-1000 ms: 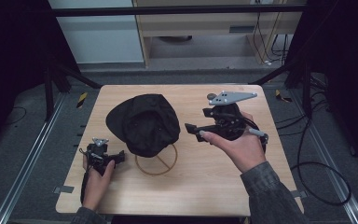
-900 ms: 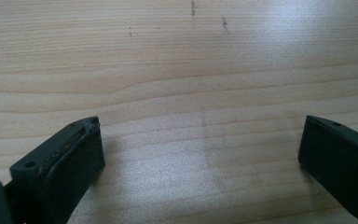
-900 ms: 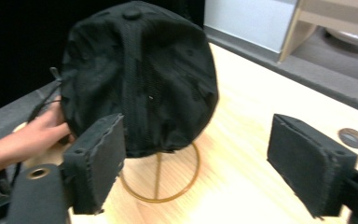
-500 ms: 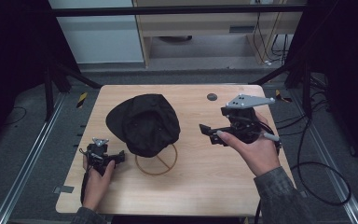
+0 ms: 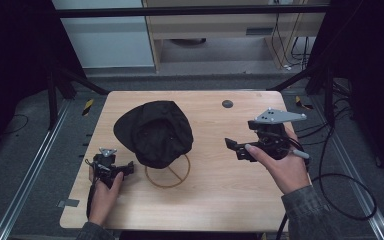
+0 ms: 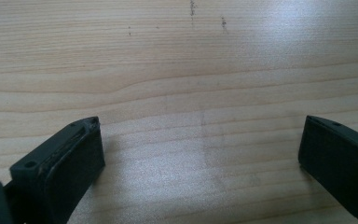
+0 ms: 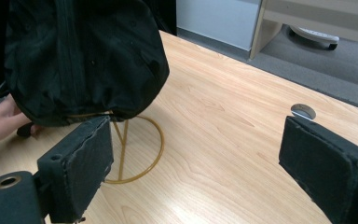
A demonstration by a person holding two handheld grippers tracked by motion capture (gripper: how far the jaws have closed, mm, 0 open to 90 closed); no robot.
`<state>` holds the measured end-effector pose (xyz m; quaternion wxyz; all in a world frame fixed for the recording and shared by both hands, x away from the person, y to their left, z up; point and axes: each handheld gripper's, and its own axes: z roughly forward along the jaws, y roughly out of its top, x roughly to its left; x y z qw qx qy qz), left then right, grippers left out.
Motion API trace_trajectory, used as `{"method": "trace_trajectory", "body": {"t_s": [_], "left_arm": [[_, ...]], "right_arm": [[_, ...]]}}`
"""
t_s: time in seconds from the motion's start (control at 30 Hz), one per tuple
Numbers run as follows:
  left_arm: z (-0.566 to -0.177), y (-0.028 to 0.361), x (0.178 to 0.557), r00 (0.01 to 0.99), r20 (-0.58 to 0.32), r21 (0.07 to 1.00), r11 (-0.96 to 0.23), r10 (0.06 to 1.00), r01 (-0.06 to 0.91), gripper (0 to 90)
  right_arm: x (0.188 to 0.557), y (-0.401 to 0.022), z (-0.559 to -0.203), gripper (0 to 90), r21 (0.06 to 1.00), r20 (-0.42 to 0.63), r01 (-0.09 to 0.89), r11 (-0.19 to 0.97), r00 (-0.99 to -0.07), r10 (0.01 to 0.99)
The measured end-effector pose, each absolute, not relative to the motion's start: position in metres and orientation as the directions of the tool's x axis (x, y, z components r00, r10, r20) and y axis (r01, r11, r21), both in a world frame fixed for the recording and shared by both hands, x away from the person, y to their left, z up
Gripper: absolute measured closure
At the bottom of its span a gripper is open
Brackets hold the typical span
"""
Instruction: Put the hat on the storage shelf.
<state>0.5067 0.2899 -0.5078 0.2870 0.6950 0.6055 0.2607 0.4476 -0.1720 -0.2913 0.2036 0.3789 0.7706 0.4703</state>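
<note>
Black fabric cap (image 5: 155,132) sat on the gold wire stand (image 5: 169,172); right gripper (image 5: 236,148) had drawn back from it, its jaws just spreading empty, apparently placement finished. Left gripper (image 5: 125,169) rested, jaws apart.

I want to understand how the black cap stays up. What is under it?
Under the black cap a thin gold wire stand shows its ring base and an upright on the table. The cap covers the stand's top.

We see a light wooden table (image 5: 215,200), with a small round grey grommet (image 5: 227,104) near its far edge. Beyond the far edge stands a pale wooden cabinet (image 5: 220,25).
</note>
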Motion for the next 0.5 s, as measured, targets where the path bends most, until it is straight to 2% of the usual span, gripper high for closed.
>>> {"method": "trace_trajectory", "body": {"t_s": [0.5], "left_arm": [[-0.508,0.29,0.507,0.13,0.016,0.715,-0.102,0.991,0.692,0.0]], "right_arm": [[0.444,-0.185,-0.334,9.0,0.852,0.045,0.438,0.287,-0.607,0.794]]}}
